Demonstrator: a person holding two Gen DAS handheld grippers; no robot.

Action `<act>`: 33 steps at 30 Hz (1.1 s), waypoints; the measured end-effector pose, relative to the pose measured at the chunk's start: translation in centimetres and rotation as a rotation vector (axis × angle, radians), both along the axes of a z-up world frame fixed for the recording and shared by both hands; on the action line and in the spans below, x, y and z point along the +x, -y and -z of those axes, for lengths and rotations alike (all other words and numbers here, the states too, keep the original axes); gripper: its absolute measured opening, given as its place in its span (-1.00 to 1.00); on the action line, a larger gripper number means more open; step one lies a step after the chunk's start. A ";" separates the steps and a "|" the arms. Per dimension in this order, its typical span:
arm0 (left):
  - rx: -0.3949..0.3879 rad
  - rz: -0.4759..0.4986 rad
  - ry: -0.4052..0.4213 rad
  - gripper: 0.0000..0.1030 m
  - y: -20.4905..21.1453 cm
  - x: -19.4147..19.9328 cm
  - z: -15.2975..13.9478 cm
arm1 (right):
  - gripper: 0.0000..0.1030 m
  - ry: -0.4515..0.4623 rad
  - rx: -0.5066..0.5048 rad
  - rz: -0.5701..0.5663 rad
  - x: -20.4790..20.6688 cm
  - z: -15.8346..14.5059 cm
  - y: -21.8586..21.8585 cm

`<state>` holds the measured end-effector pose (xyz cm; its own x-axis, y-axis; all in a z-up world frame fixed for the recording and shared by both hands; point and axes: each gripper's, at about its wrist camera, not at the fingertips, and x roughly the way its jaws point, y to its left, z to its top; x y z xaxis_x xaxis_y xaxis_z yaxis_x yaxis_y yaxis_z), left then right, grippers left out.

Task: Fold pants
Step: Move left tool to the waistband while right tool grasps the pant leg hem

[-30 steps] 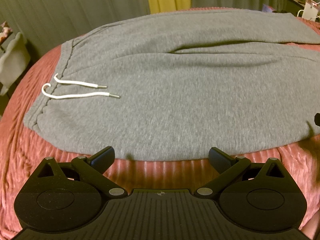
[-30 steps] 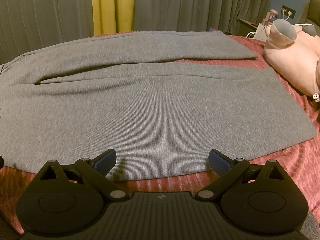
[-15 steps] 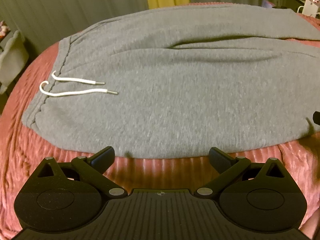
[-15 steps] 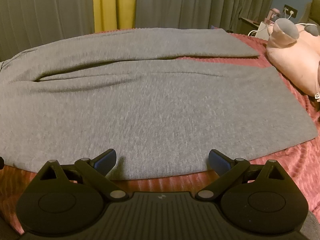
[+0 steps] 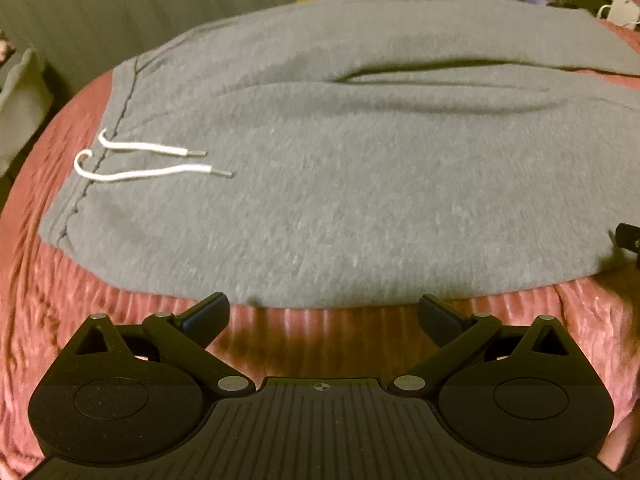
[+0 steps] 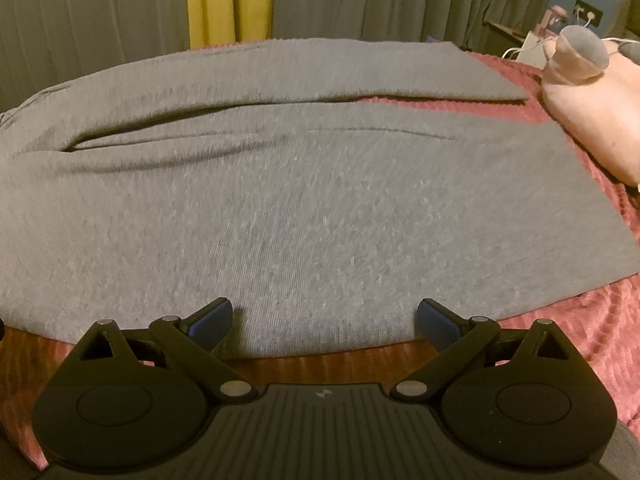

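Grey fleece pants point(image 5: 340, 184): flat on red ribbed bedspread point(image 5: 36, 300).
Left gripper point(image 5: 323, 312): wide, empty, at near hem.
Right gripper point(image 6: 325, 316): wide, empty.
Risk: single-layer pinch; fold skews.

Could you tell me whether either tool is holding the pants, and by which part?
Nothing is held. The left tool and right tool are both open at the near edge of the pants.

A bedroom at home.
A bed point(image 6: 600, 320) with a ribbed pink cover, drawn curtains point(image 6: 360, 0) behind it, a plush toy point(image 6: 592, 92) at the side.
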<state>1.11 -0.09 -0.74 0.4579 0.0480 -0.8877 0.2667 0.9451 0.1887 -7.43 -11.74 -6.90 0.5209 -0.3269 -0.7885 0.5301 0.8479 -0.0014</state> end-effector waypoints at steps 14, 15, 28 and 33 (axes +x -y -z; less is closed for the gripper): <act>-0.180 -0.205 0.113 1.00 3.5 9.7 -5.2 | 0.93 0.017 0.171 0.132 2.5 2.5 5.7; -0.197 -0.223 0.156 1.00 3.8 10.8 -5.0 | 0.93 0.010 0.170 0.125 2.7 2.6 5.8; -0.030 -0.477 0.459 1.00 0.4 17.8 1.1 | 0.91 0.086 0.077 0.128 11.0 -5.1 14.1; 0.019 -0.495 0.527 1.00 0.4 18.7 2.5 | 0.25 0.149 0.103 0.226 22.1 -6.5 22.0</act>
